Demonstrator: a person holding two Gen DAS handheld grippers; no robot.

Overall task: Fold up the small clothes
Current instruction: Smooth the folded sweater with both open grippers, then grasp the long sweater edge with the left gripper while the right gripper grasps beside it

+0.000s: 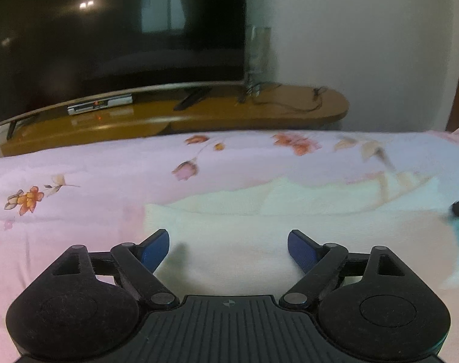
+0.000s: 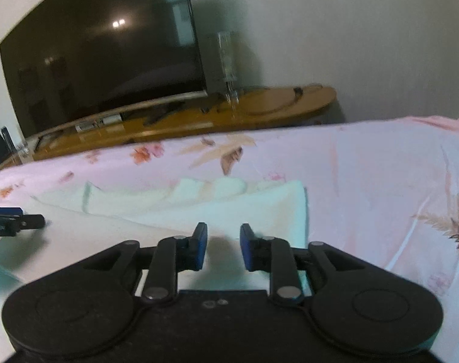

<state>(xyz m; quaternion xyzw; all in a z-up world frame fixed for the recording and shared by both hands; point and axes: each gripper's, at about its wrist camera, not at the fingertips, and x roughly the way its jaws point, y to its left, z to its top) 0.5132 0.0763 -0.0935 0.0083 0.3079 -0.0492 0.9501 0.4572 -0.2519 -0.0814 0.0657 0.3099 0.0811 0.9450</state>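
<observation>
I can read no writing or brand anywhere; the small box under the television [image 1: 114, 30] is too blurred. My left hand-held gripper [image 1: 228, 249] has its blue pads spread wide with nothing between them, poised over the near part of the white cloth [image 1: 229, 211]. My right hand-held gripper [image 2: 222, 246] has its pads a narrow gap apart, gripping nothing, above the same cloth's right end. The cloth lies spread and rumpled on the pink floral bed sheet [image 2: 380, 181], before the wooden counter [image 1: 259, 109].
</observation>
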